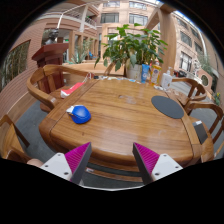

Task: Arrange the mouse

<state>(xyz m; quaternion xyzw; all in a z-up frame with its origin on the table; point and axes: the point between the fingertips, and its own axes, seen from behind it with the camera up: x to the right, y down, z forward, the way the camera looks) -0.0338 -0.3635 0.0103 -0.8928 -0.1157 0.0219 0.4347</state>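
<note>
A blue mouse [80, 114] lies on the left part of a wooden table [125, 125]. A round dark mouse mat [168, 106] lies on the right part of the table, well apart from the mouse. My gripper [112, 160] is open and empty, held above the table's near edge, with its magenta pads [76, 157] spread wide. The mouse is beyond the left finger and the mat is beyond the right finger.
A potted plant [132, 48] stands at the table's far side beside a blue bottle [146, 72]. Wooden chairs [44, 85] ring the table; one on the left holds a red and white thing [71, 88]. A chair back [112, 174] lies just below my fingers.
</note>
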